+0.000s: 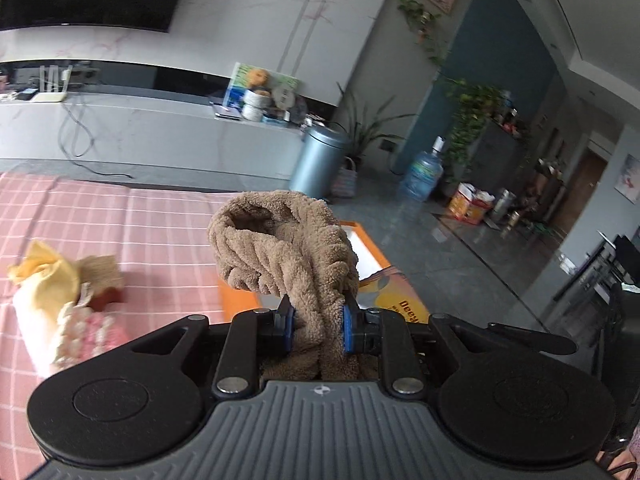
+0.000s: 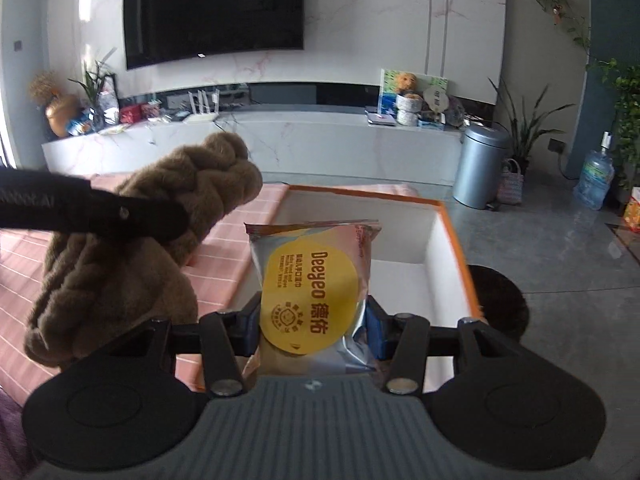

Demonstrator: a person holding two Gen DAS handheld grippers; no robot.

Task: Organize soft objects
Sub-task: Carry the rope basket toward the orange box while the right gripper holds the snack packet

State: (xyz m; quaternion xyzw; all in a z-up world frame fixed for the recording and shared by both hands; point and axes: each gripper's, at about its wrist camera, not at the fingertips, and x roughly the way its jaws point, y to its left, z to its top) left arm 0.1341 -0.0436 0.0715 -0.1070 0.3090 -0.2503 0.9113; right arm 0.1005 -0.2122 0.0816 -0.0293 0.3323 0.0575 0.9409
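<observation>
Left tool clamped on fuzzy brown braided plush fabric, lifted above pink checked cloth surface. Right tool clamped on silvery wet-wipes pack with yellow round label, held over white open box with orange rim. Box sits at the surface's edge. Yellow cloth bundle and pink-white fluffy item lie on the surface, left of the plush fabric.
</observation>
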